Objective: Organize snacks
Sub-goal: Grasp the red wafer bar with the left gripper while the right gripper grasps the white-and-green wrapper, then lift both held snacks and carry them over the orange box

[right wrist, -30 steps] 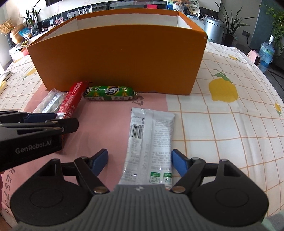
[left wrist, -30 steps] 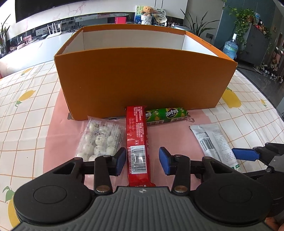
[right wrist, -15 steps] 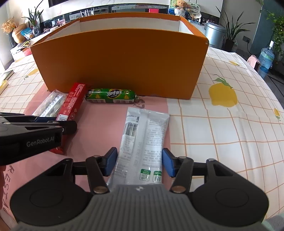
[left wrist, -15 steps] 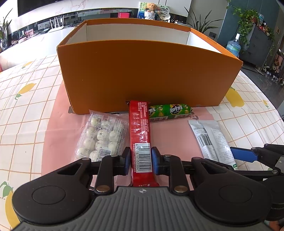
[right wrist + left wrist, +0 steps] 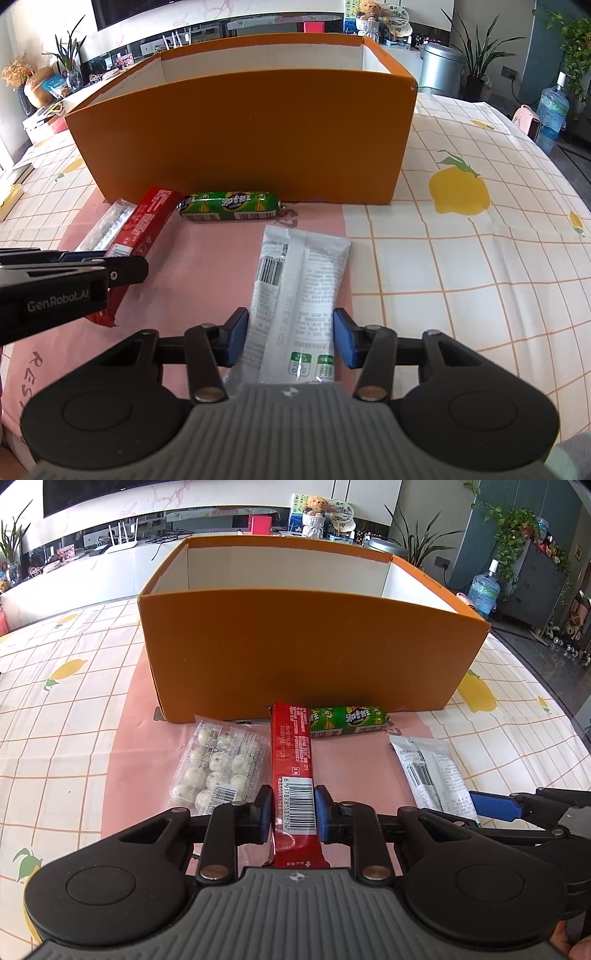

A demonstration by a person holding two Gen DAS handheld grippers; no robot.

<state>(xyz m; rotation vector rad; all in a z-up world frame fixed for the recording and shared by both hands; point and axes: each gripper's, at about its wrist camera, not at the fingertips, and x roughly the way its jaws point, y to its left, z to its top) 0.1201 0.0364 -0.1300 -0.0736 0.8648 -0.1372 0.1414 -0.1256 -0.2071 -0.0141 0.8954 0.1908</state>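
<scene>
Left wrist view: my left gripper [image 5: 293, 808] clamps red bar [image 5: 293, 760]; at 3 o'clock, right gripper [image 5: 290, 338], just closing, pinches white pouch [image 5: 299, 280].

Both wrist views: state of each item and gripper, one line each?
left gripper: shut on red bar.
red bar: flat on table, clamped.
right gripper: jaws just closing, pads at white pouch edges.
white pouch: flat.
green sausage: lying by box.
candy bag: untouched.
orange box: open-topped.

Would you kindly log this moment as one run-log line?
left gripper: shut on red bar | right gripper: closing on white pouch | orange box: snacks outside
</scene>
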